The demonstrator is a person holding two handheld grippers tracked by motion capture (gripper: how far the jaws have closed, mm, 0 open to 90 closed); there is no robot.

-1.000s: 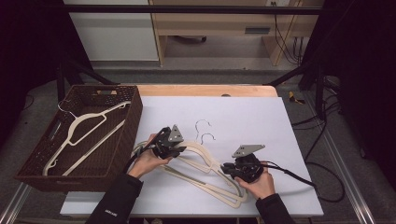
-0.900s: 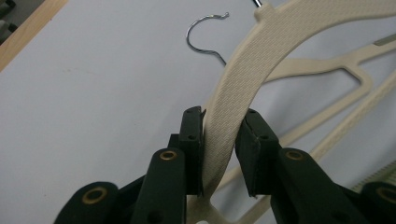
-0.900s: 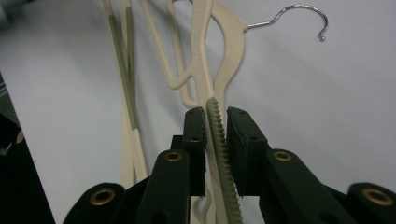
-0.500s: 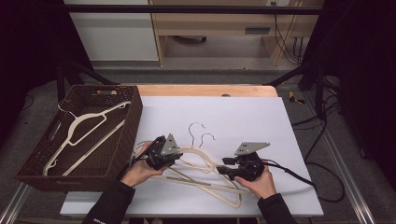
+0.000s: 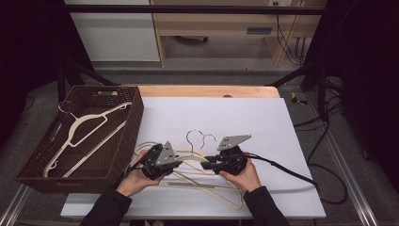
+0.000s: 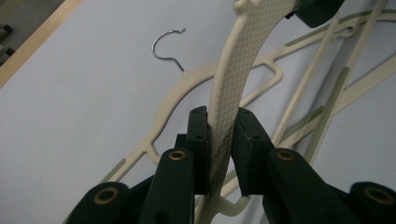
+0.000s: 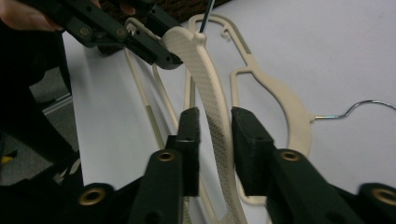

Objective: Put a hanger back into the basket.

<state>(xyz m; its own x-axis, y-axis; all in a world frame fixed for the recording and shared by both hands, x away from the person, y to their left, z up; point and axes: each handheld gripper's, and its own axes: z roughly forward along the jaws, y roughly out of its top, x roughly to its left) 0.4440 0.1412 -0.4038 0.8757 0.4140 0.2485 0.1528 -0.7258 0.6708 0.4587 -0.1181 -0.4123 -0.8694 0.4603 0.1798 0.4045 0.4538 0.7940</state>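
Left gripper view showing the left gripper (image 6: 220, 122) clamped on one shoulder of the top cream hanger (image 6: 240, 56) and the right gripper (image 7: 215, 122) pinching the other shoulder, both pairs of jaws having just been closing on it, low over the near middle of the white sheet (image 5: 263, 117). Probably lifting now, so keeping both grips firm and level, freeing it from the other hangers (image 6: 172, 105) beneath before carrying it toward the brown basket (image 5: 134, 122) on the left. Lying behind the wooden table edge (image 5: 211, 90): grey floor (image 5: 211, 75), pale cabinet (image 5: 113, 37), wooden shelf (image 5: 226, 28).
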